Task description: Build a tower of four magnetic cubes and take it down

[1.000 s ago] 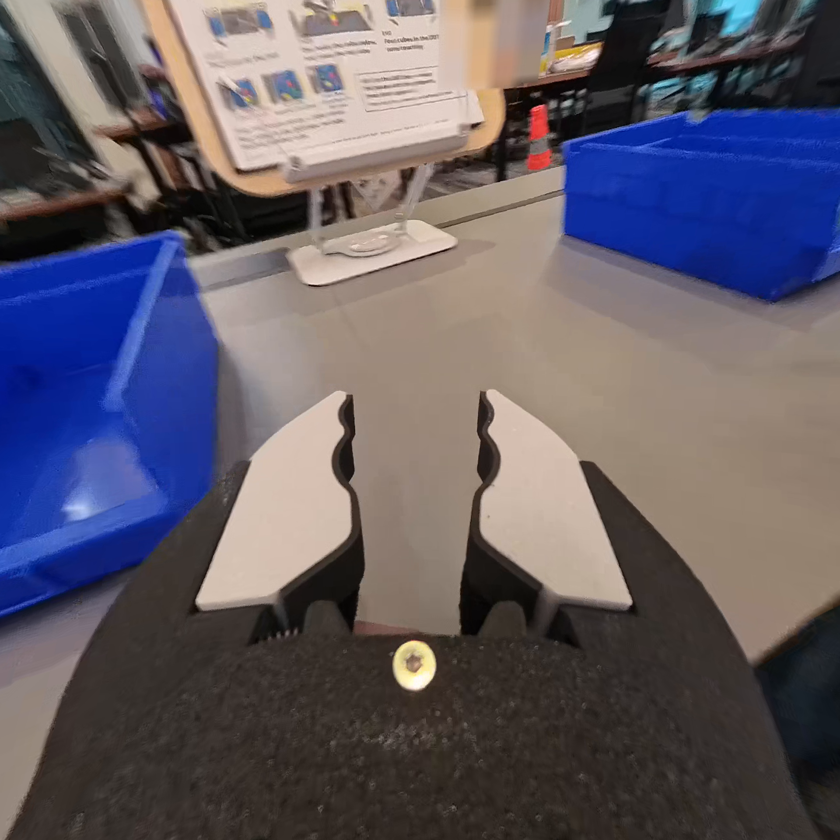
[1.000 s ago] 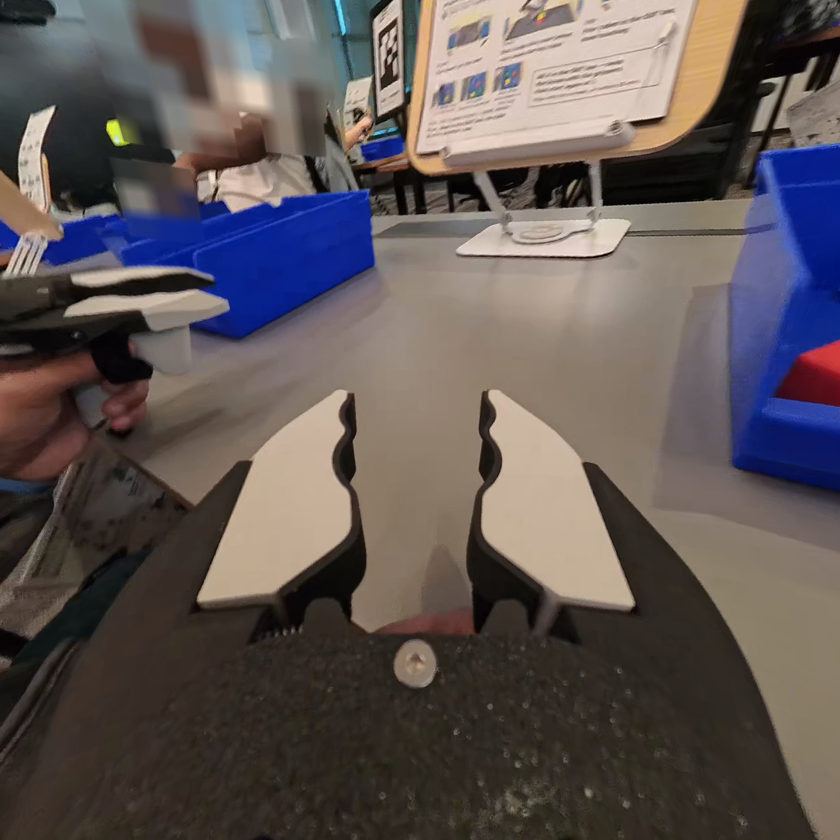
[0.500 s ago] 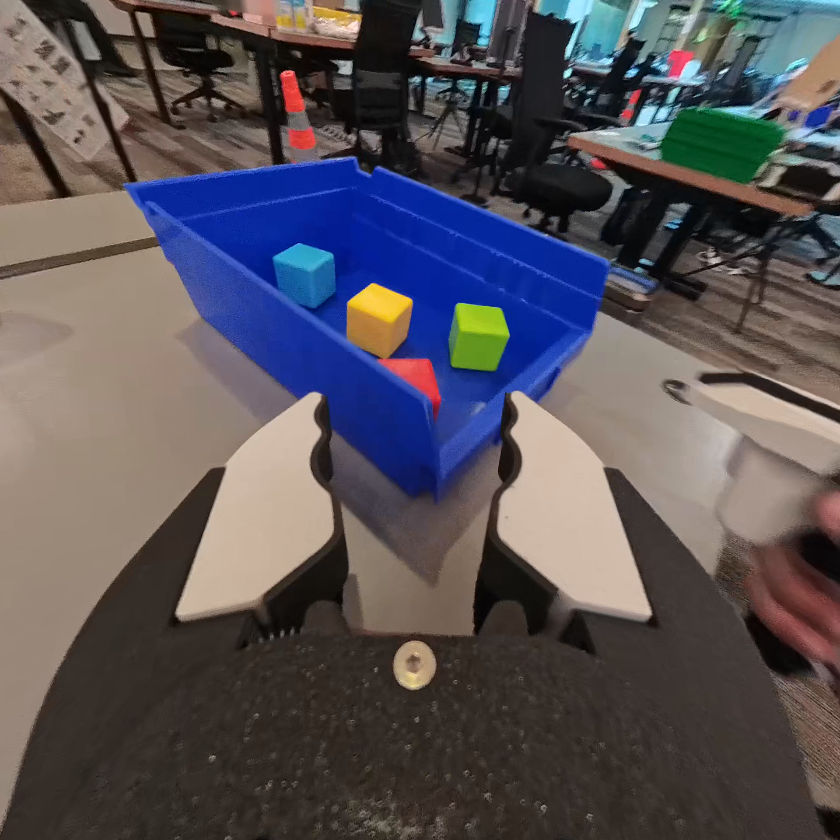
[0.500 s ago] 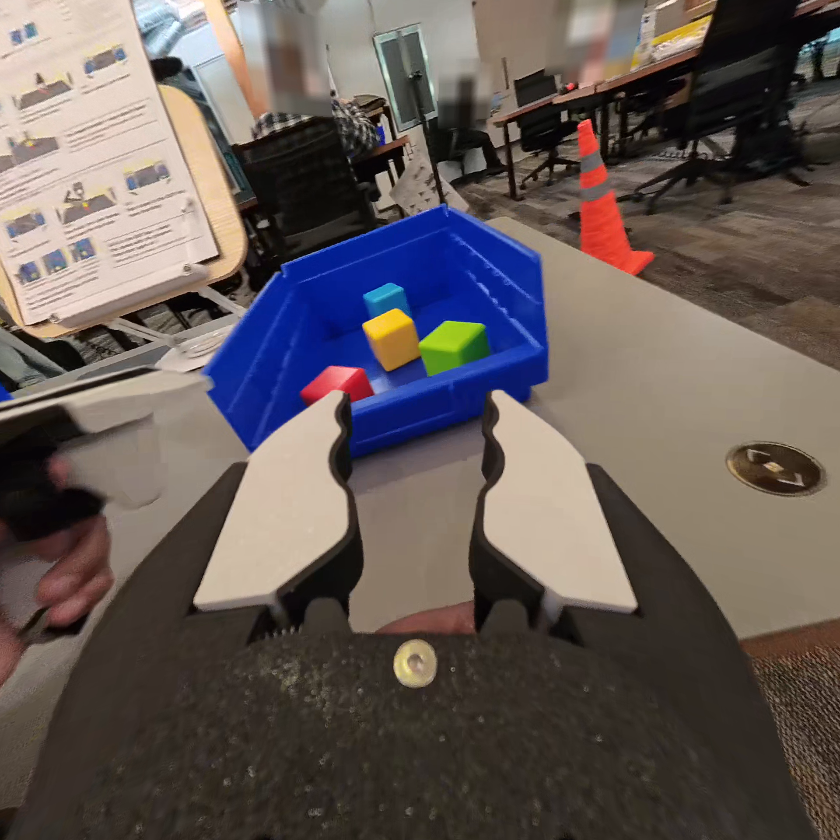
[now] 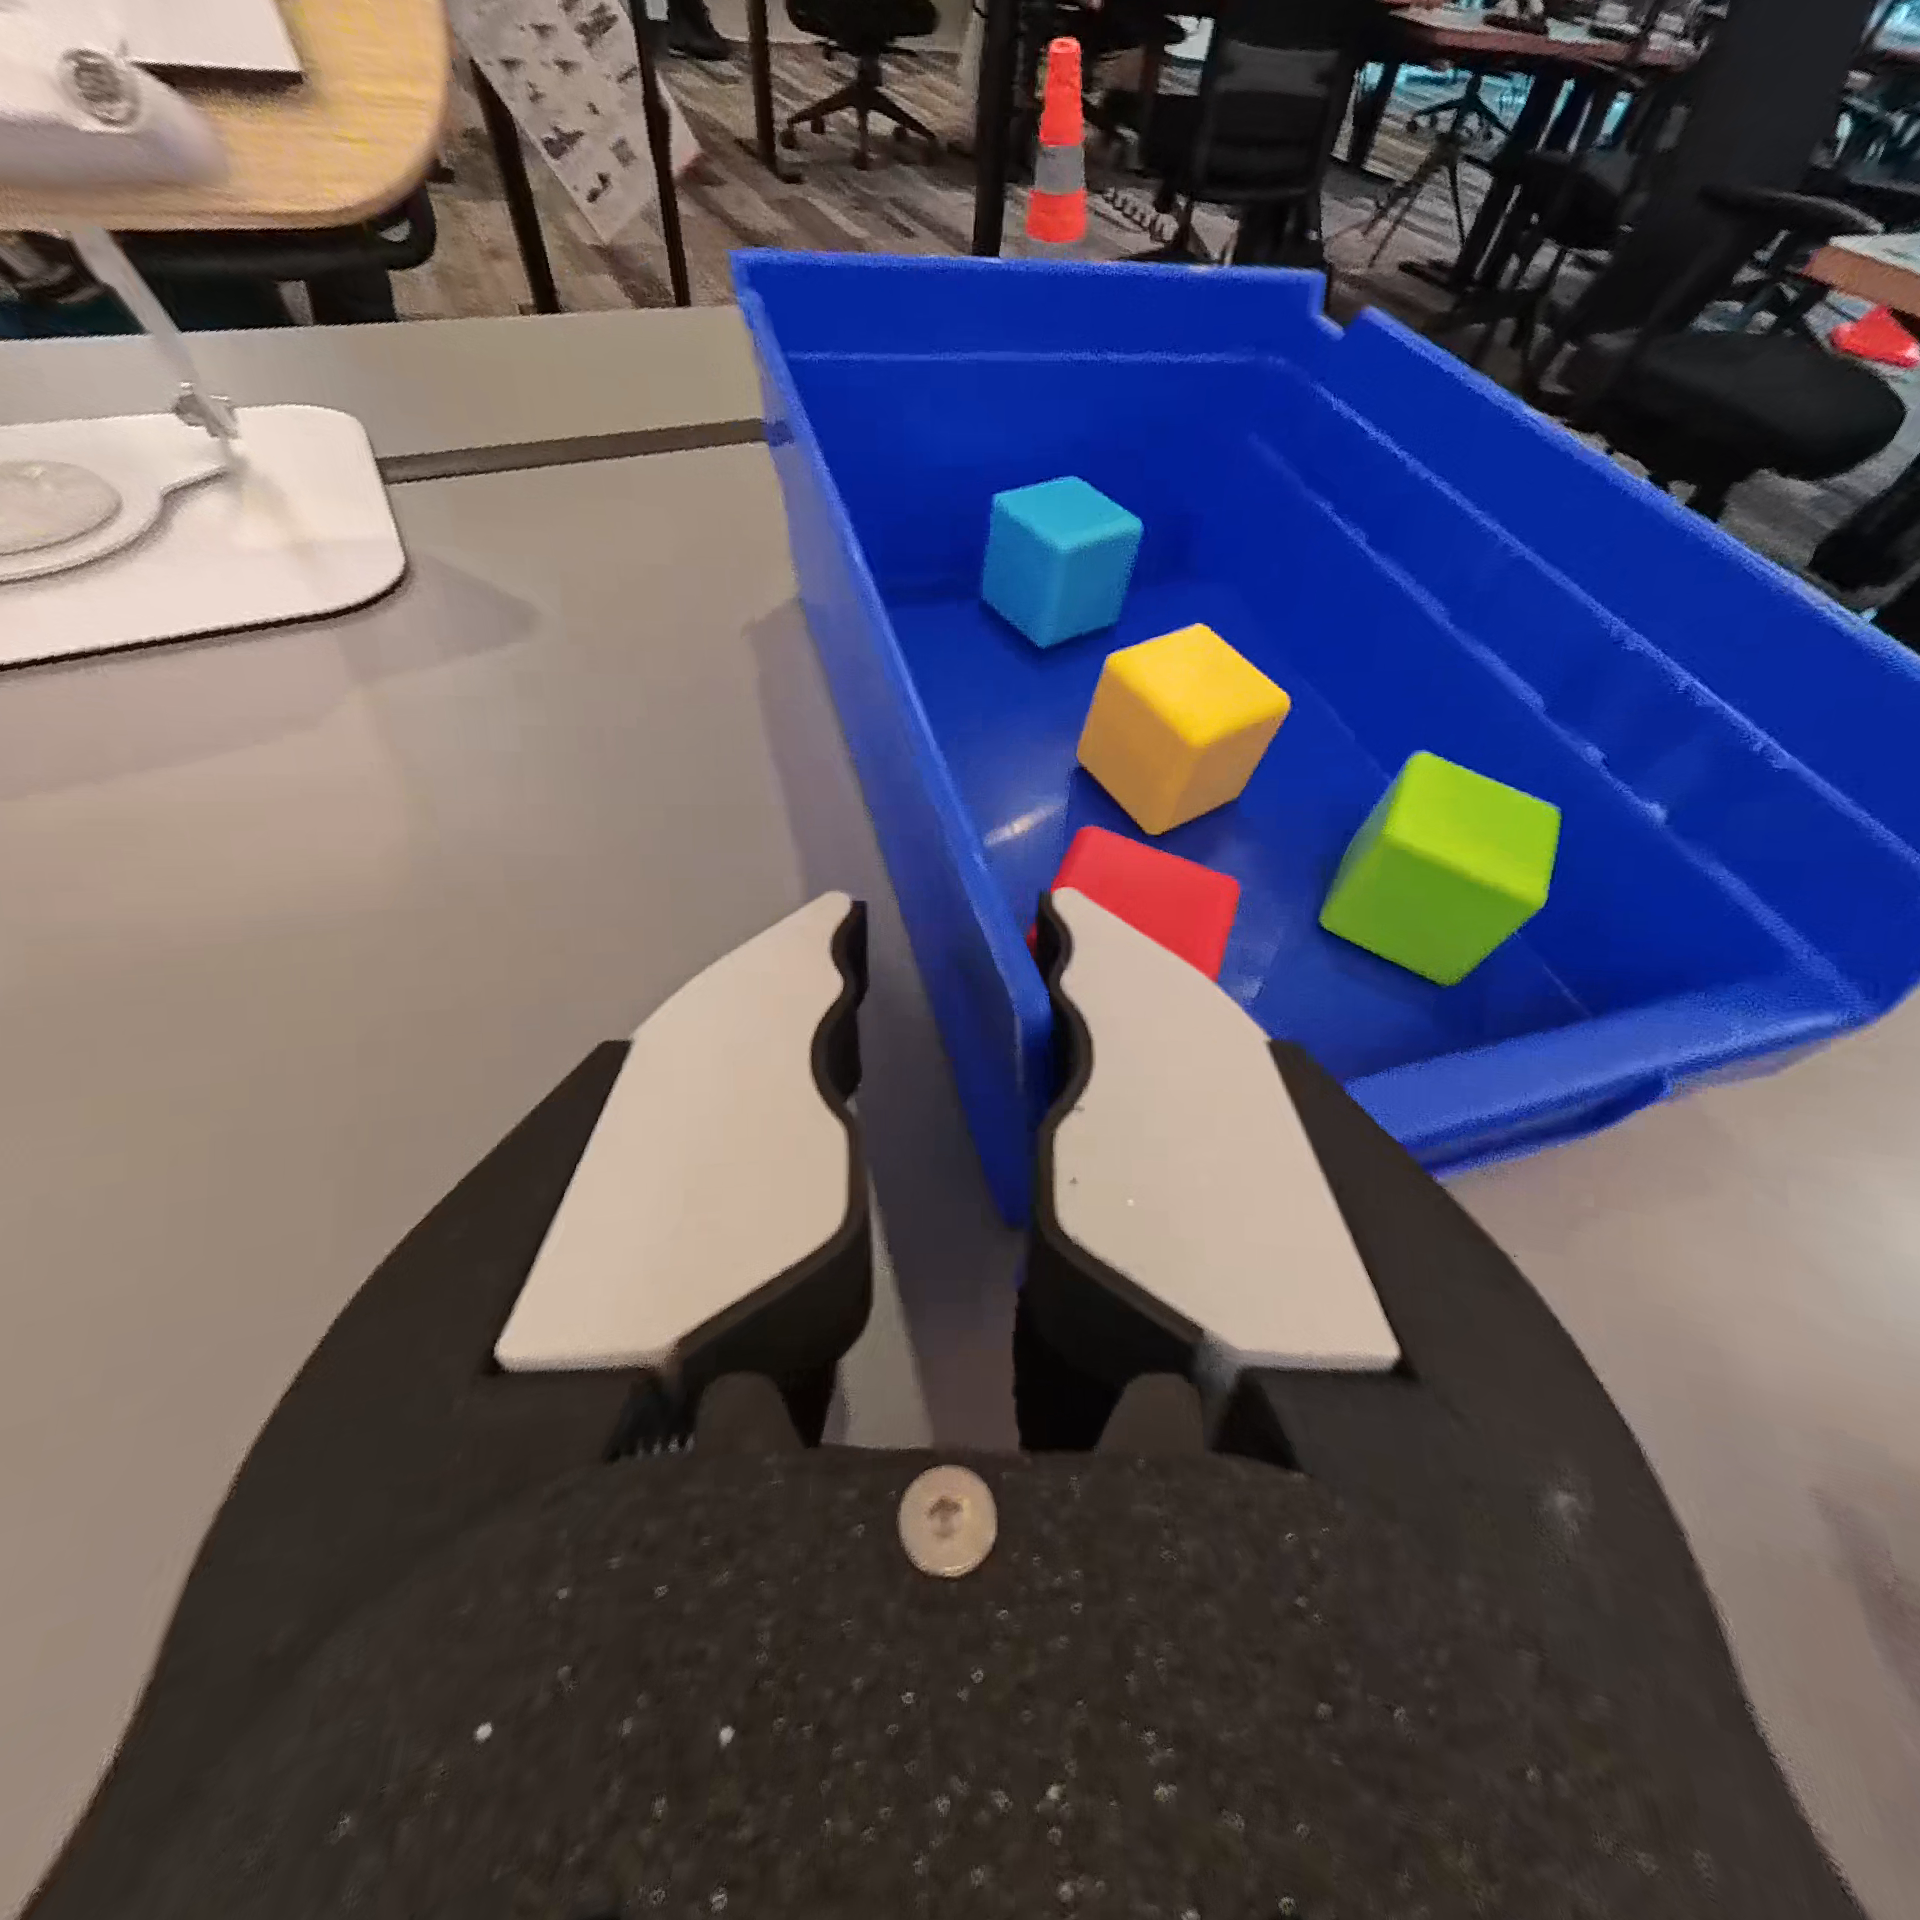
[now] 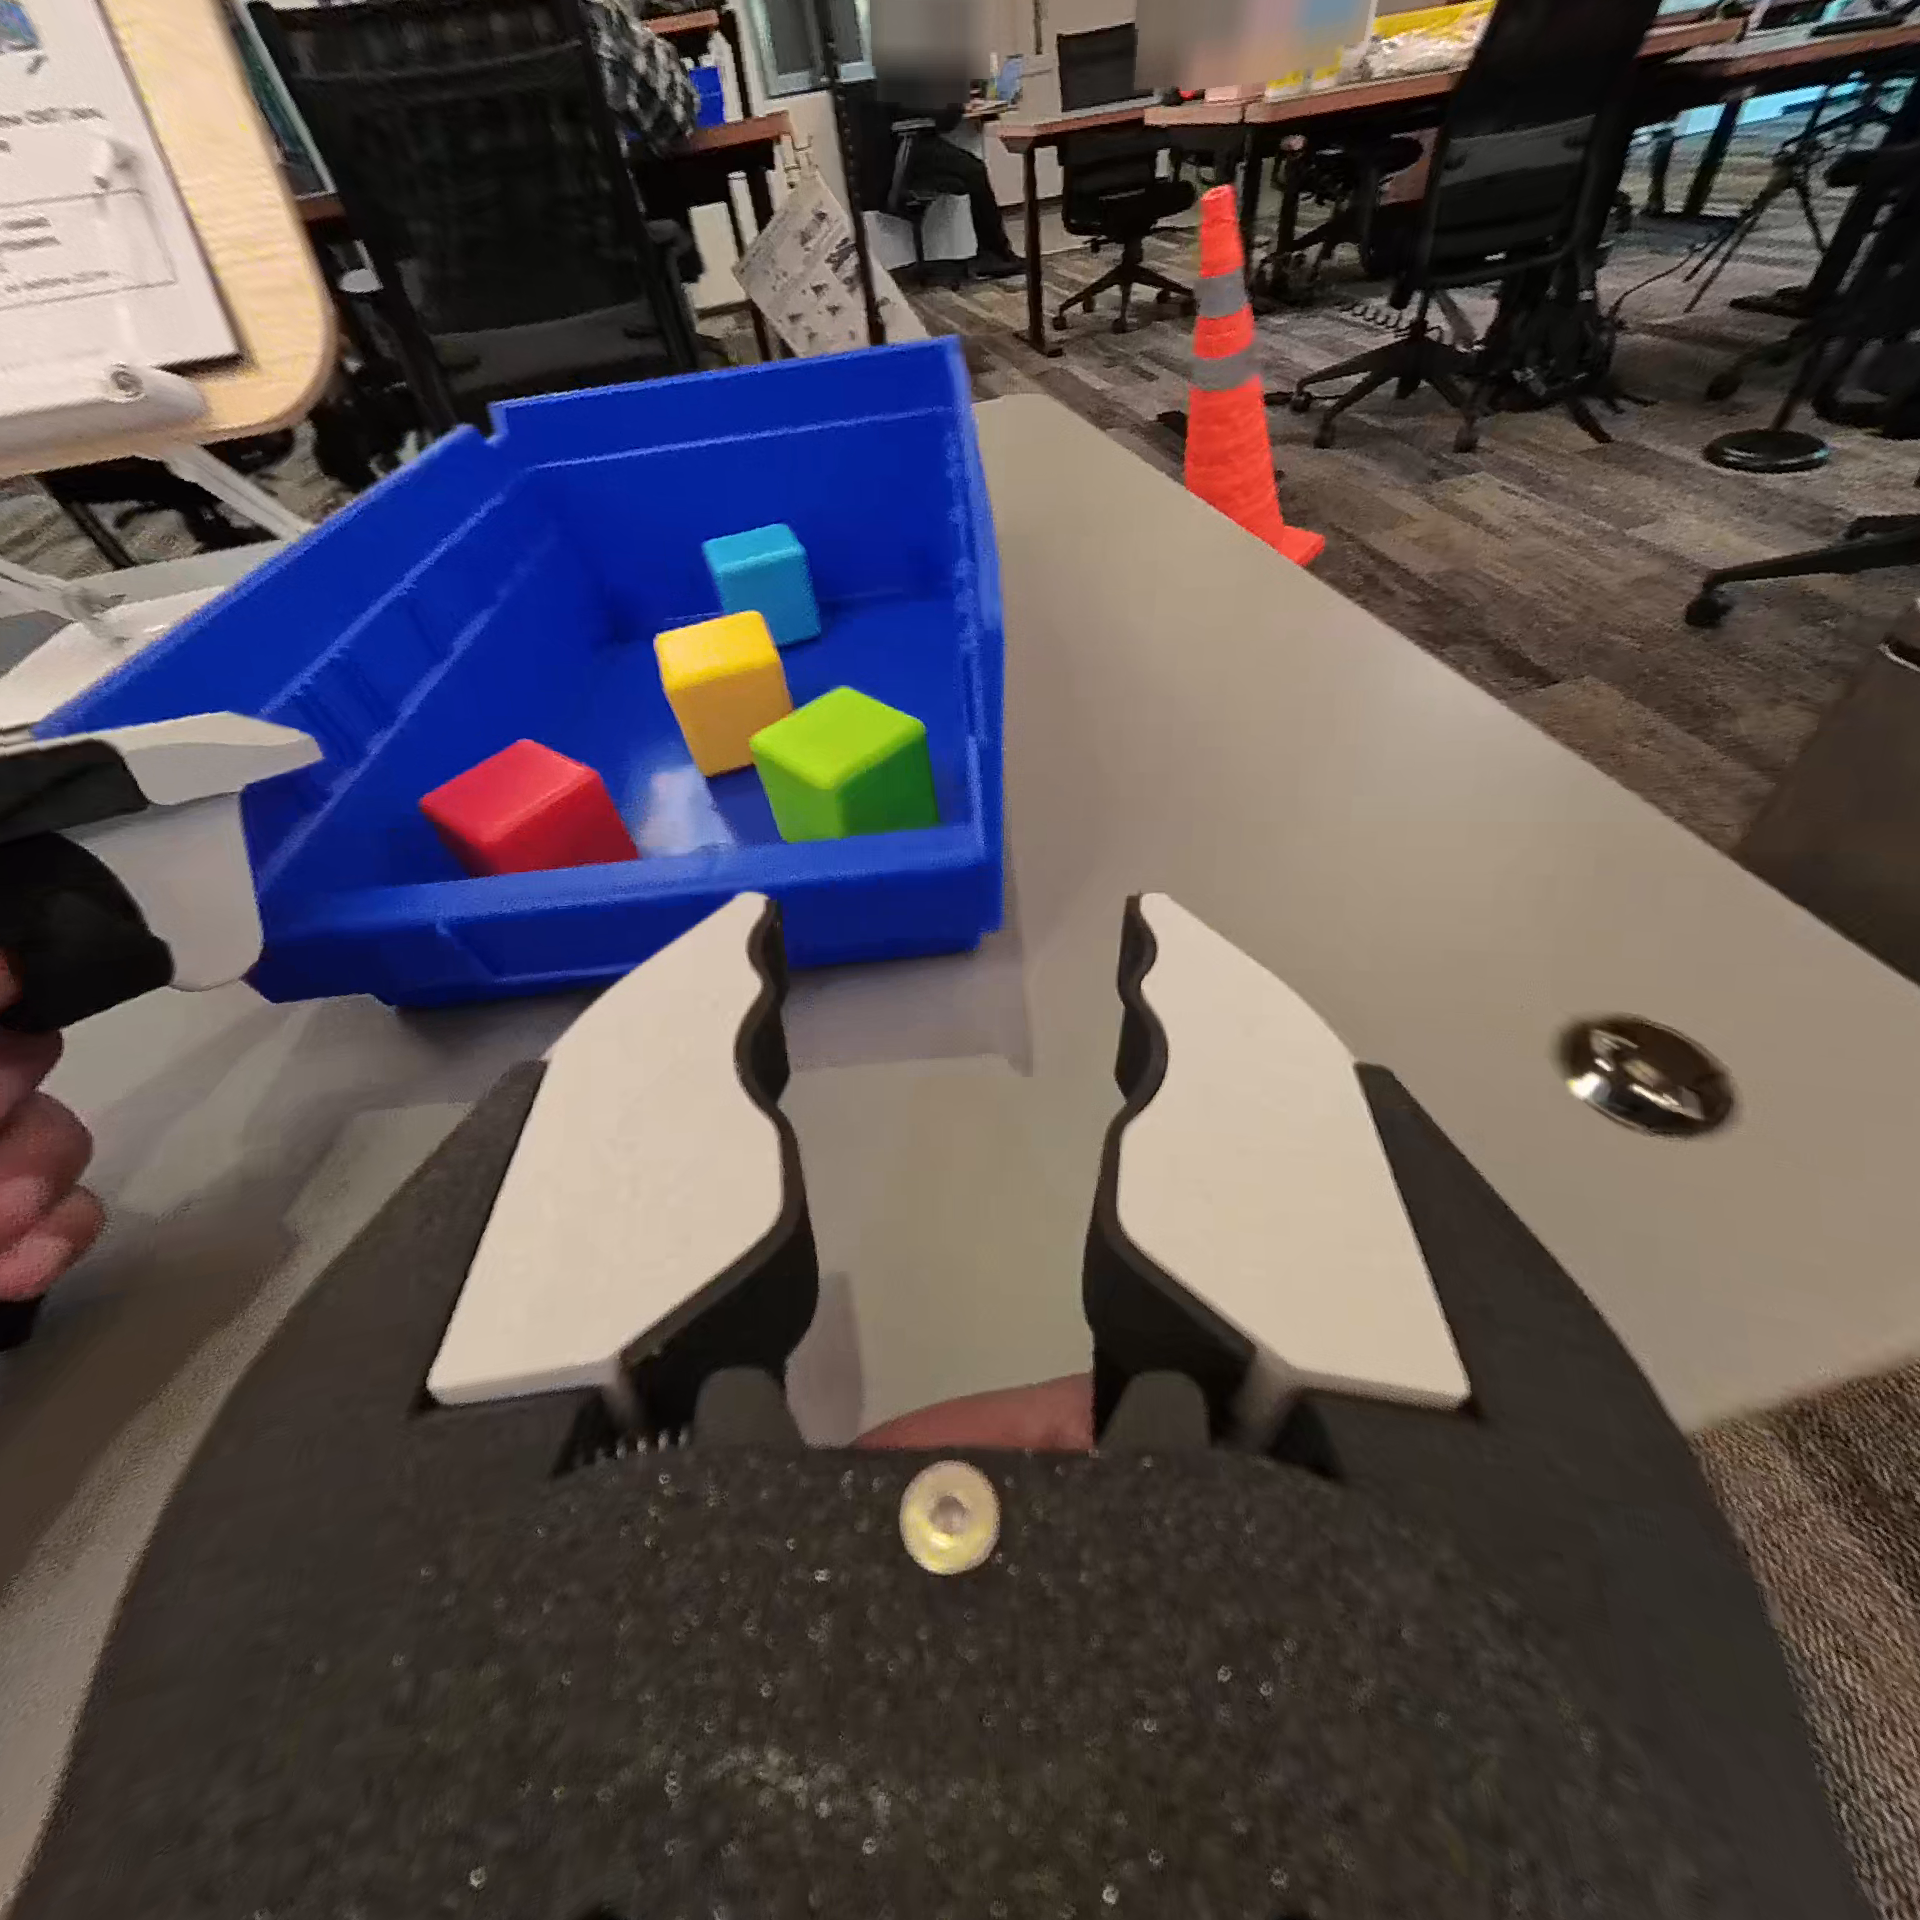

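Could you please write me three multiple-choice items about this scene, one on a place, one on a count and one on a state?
1. Where is the red plastic cube?
A. On the grey table
B. In the blue plastic bin, near its front wall
C. On top of the yellow plastic cube

2. How many cubes lie in the bin?
A. Two
B. Three
C. Four

3. What state is the right gripper in?
A. Open and empty
B. Shut on the green plastic cube
C. Shut on the light blue plastic cube

Answers:
1. B, since the red cube sits on the bin floor beside the front wall.
2. C, since red, yellow, green and light blue cubes each rest singly there.
3. A, since its jaws stand apart with only grey table between them.
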Demonstrator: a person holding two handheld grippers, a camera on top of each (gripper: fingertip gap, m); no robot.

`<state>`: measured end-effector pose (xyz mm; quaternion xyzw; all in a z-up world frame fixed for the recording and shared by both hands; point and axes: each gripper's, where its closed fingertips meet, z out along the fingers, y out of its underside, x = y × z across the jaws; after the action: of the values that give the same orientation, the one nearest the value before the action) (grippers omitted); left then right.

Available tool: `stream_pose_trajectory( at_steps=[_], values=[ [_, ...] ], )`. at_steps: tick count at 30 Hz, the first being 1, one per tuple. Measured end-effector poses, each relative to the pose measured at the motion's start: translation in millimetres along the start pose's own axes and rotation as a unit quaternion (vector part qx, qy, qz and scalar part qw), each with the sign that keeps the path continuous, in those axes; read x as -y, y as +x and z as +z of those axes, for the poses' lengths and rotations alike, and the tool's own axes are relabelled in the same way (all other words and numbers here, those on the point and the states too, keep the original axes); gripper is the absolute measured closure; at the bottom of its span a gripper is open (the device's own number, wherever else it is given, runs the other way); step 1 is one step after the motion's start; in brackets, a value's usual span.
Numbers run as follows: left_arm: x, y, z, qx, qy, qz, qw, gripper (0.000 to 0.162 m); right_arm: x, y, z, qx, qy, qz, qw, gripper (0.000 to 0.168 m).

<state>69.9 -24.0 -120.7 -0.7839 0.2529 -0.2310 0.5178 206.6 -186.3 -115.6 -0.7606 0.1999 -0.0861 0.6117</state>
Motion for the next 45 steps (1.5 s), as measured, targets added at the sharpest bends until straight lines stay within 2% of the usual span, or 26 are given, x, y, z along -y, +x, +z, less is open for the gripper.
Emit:
stream_pose_trajectory(
  at_steps=[3, 5, 6, 10, 11, 14, 16, 18, 21, 27, 32, 37, 41, 45],
  values=[
    [2.8, -3.4, 3.1, -0.007, -0.002, -0.017, 1.0, 0.136, 6.1, -9.5, 26.1, -0.021, -0.018, -0.037, 0.999, 0.106],
    [5.3, -1.1, 4.0, -0.013, -0.003, -0.014, 1.0, 0.149, 11.4, 2.1, 42.7, -0.065, -0.016, -0.048, 0.997, 0.111],
    [5.4, -1.4, 4.1, -0.011, -0.008, -0.007, 1.0, 0.15, 11.7, 6.7, 48.8, -0.078, -0.022, -0.037, 0.996, 0.114],
    [3.6, -5.8, -0.8, 0.007, -0.018, 0.001, 1.0, 0.155, 9.5, -0.5, 73.5, -0.051, -0.046, -0.028, 0.997, 0.121],
    [3.3, -6.9, -2.8, 0.011, -0.015, 0.002, 1.0, 0.155, 9.0, -4.2, 76.8, -0.035, -0.052, -0.026, 0.998, 0.117],
    [1.1, -7.8, -10.9, 0.024, -0.008, -0.001, 1.0, 0.155, 3.8, -11.2, 77.0, -0.01, -0.064, 0.009, 0.998, 0.138],
    [-0.9, -8.0, -17.3, 0.036, -0.003, 0.0, 0.999, 0.155, 0.9, -16.6, 75.1, -0.002, -0.07, 0.018, 0.997, 0.142],
    [-2.8, -11.9, -24.4, 0.045, -0.003, 0.0, 0.999, 0.156, 4.5, -15.4, 69.1, -0.003, -0.054, 0.026, 0.998, 0.163],
    [-6.2, -21.1, -37.9, 0.041, -0.008, -0.01, 0.999, 0.156, 7.1, -30.0, 58.1, 0.016, -0.045, 0.032, 0.998, 0.165],
    [-6.5, -72.9, -88.5, 0.079, 0.007, -0.008, 0.997, 0.157, 5.6, -95.5, 31.9, 0.043, -0.024, 0.022, 0.999, 0.165],
    [-8.1, -140.3, -147.0, 0.13, 0.025, -0.02, 0.991, 0.158, 3.1, -179.1, 16.0, 0.102, -0.011, 0.013, 0.995, 0.165],
    [-20.9, -212.0, -198.2, 0.193, 0.015, -0.022, 0.981, 0.158, -19.3, -264.9, 13.2, 0.158, -0.039, 0.002, 0.987, 0.165],
    [-37.2, -254.7, -224.4, 0.22, 0.012, -0.044, 0.975, 0.158, -34.2, -315.5, 11.7, 0.189, -0.057, 0.01, 0.98, 0.165],
    [-47.1, -278.9, -236.5, 0.221, 0.011, -0.061, 0.973, 0.157, -42.9, -341.6, 8.8, 0.2, -0.065, -0.019, 0.977, 0.165]
  ],
)
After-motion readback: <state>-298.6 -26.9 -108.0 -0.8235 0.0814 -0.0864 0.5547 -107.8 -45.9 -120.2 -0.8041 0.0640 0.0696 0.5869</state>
